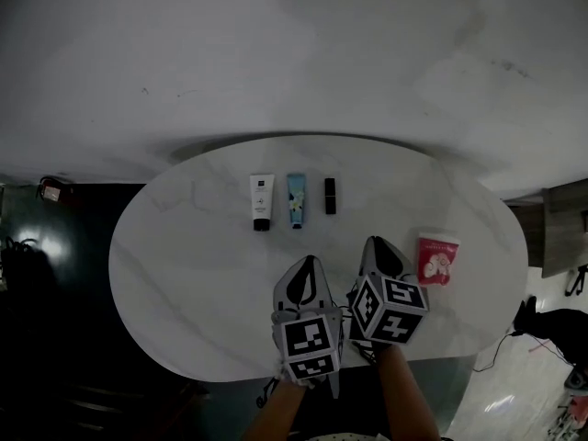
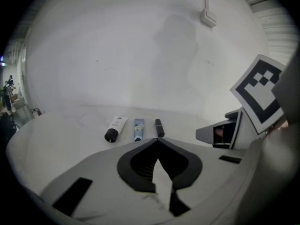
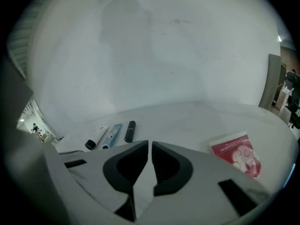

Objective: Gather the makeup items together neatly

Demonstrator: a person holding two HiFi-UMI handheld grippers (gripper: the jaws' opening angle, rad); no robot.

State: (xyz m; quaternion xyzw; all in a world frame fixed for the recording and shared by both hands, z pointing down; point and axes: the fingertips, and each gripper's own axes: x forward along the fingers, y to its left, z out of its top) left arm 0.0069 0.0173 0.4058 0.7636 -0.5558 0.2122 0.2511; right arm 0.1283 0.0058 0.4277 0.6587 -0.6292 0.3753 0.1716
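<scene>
- My left gripper (image 2: 158, 139): jaws pressed together at the tips, with nothing between them. It hangs over the near part of the white oval table (image 1: 184, 246), angled down toward the far side.
- My right gripper (image 3: 150, 143): jaws drawn in until only a thin slit shows between the pads, and nothing is pinched. It sits just beside the left gripper, on its right, at the near edge of the table.
- White tube with a black cap (image 1: 262, 201): lies flat on the far half of the table, cap toward me, at the left end of a row.
- Blue tube (image 1: 296, 200): lies just beside the white tube, parallel to it, in the middle of the row.
- Black lipstick (image 1: 330, 196): lies to the right of the blue tube and parallel to it, closing the row.
- Red sachet (image 1: 437, 259): lies flat on the right side of the table, well apart from the row of three and near my right gripper. Neither gripper touches any of the items.
</scene>
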